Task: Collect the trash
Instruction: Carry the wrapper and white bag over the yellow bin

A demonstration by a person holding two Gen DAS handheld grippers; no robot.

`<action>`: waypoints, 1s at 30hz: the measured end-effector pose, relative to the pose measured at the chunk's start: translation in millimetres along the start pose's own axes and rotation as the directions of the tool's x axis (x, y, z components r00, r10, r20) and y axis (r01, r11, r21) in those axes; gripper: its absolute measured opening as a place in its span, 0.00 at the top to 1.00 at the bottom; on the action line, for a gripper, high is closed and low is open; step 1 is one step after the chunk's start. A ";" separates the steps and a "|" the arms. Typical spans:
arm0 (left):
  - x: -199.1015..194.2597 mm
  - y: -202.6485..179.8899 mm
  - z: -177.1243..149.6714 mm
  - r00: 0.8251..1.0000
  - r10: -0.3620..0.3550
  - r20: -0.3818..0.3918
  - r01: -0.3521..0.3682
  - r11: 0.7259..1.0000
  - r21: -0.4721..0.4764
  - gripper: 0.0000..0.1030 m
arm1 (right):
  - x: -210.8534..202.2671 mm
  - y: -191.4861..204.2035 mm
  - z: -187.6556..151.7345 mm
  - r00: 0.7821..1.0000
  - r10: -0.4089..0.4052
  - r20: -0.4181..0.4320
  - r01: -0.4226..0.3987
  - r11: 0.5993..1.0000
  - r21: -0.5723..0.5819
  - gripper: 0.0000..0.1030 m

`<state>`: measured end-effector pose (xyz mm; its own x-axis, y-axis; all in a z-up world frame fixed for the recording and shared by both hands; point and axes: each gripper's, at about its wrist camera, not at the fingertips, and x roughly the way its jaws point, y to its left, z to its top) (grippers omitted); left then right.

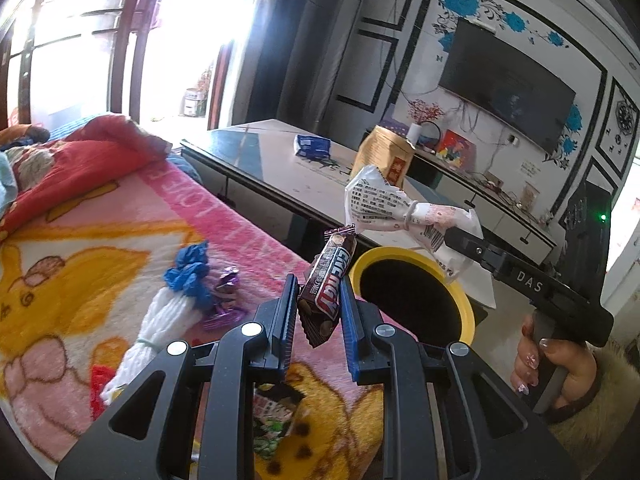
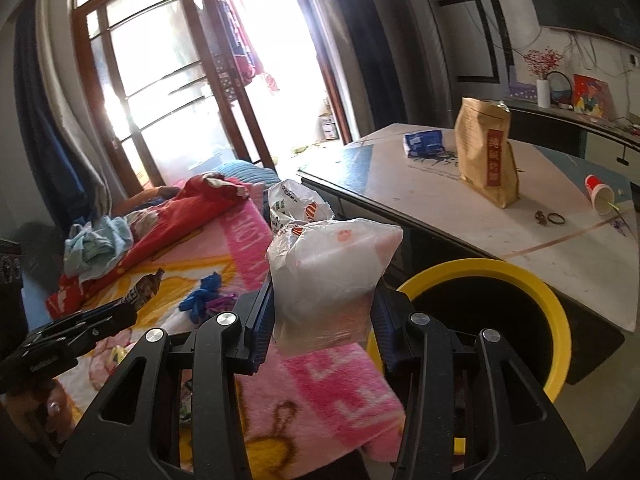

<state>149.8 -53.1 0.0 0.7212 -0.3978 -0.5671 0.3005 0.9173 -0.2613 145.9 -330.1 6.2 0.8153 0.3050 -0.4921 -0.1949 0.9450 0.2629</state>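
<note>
My left gripper (image 1: pixel 319 306) is shut on a brown candy bar wrapper (image 1: pixel 328 280), held upright over the edge of the pink blanket. My right gripper (image 2: pixel 324 320) is shut on a white plastic bag (image 2: pixel 332 272) tied with a band; in the left wrist view that white plastic bag (image 1: pixel 400 208) hangs above the bin. The yellow-rimmed black trash bin (image 1: pixel 416 300) stands between bed and table, just right of both grippers, and the bin's rim (image 2: pixel 552 308) shows in the right wrist view. A blue crumpled scrap (image 1: pixel 188 272), a purple wrapper (image 1: pixel 226 300) and a white foam net (image 1: pixel 148 340) lie on the blanket.
A low table (image 2: pixel 520 240) behind the bin carries a brown paper bag (image 2: pixel 486 156), a blue packet (image 2: pixel 424 142), a tipped red cup (image 2: pixel 600 194) and small rings. Red and blue clothes (image 2: pixel 160 216) are piled on the bed. A green snack wrapper (image 1: pixel 276 416) lies under my left gripper.
</note>
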 end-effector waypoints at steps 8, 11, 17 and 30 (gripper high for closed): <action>19.2 -24.0 1.7 0.999 -0.039 -0.021 0.040 0.998 0.043 0.81 | -6.4 -32.3 -2.2 0.998 -0.067 -0.005 0.067 0.996 0.060 0.66; 26.5 -33.1 1.7 0.998 -0.053 -0.030 0.054 0.997 0.055 0.81 | -8.1 -48.3 -4.2 0.995 -0.100 -0.013 0.101 0.991 0.093 0.66; 44.8 -52.7 1.0 0.995 -0.084 -0.053 0.088 0.993 0.079 0.81 | -13.1 -77.5 -9.6 0.987 -0.156 -0.031 0.159 0.975 0.157 0.66; 92.2 -88.9 -5.3 0.983 -0.147 -0.106 0.160 0.979 0.126 0.81 | -16.6 -128.3 -26.3 0.961 -0.260 -0.095 0.276 0.925 0.263 0.66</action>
<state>186.3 -171.4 -33.2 0.5990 -0.5282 -0.6018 0.4883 0.8366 -0.2483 143.0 -453.3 -41.2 0.7826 0.0591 -0.6197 0.1879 0.9267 0.3256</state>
